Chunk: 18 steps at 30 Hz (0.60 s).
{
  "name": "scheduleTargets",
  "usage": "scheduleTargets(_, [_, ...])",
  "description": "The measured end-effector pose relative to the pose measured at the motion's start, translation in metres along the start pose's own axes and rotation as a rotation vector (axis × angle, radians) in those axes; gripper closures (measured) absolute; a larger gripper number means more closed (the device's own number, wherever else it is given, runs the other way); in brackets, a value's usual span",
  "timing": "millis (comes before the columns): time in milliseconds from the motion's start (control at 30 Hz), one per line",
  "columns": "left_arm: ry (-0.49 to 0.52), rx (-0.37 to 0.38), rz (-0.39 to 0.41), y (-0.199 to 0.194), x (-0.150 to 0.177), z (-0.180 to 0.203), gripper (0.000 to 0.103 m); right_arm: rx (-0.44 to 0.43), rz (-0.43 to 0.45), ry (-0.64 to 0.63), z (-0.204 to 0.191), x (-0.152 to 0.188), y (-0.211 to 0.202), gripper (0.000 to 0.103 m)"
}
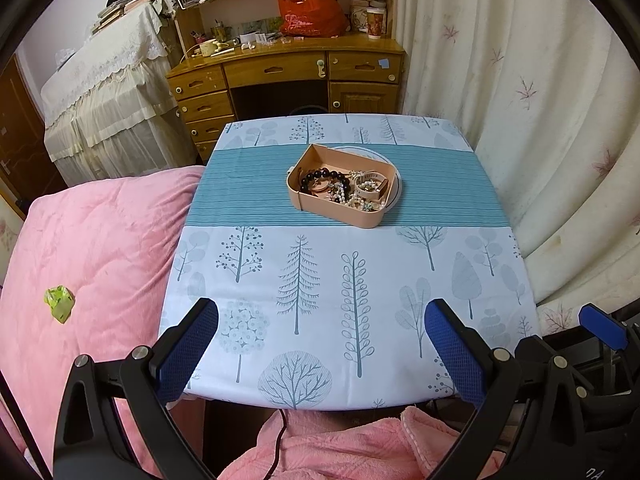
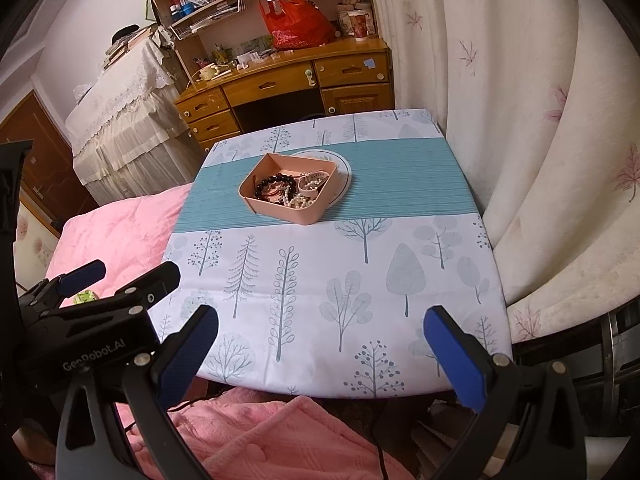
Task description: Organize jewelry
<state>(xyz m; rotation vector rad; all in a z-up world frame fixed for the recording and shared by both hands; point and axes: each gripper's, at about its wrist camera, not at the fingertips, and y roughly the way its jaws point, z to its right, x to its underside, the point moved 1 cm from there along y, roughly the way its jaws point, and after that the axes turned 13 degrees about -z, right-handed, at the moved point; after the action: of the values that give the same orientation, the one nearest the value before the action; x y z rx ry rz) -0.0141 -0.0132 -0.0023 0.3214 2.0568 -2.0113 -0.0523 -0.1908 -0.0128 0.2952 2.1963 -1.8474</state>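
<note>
A pink tray (image 1: 316, 156) (image 2: 280, 210) stands on a white plate (image 1: 396, 192) (image 2: 345, 168) on the teal band of the tablecloth. It holds a dark bead bracelet (image 1: 320, 178) (image 2: 274, 181), pearl strands (image 1: 354, 200) (image 2: 298, 200) and a pale watch strap (image 1: 370, 186) (image 2: 312, 186). My left gripper (image 1: 322, 322) is open and empty above the table's near edge; it also shows in the right wrist view (image 2: 120, 276). My right gripper (image 2: 322, 324) is open and empty, well short of the tray.
The small table (image 1: 320, 280) (image 2: 340, 280) has a tree-print cloth. A pink quilt (image 1: 92, 248) lies to the left with a green wrapper (image 1: 59, 303) on it. A wooden desk (image 1: 288, 72) stands behind; curtains (image 1: 520, 120) hang at the right.
</note>
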Motion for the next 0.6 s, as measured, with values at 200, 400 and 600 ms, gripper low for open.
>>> scheduleTargets(200, [0.001,-0.001,-0.001,-0.0004,-0.0002,0.0004,0.001,0.000,-0.001,0.001,0.0002,-0.0004,0.0000,0.000])
scheduleTargets(400, [0.002,-0.001,-0.003,0.0000,-0.0006,0.0008,0.001,0.001,-0.002,0.002,0.0006,-0.0008,0.0002,0.000])
scheduleTargets(600, [0.002,-0.002,-0.002,0.0003,-0.0012,0.0022,0.001,0.002,-0.003,0.005,0.0022,0.0003,0.0028,0.000])
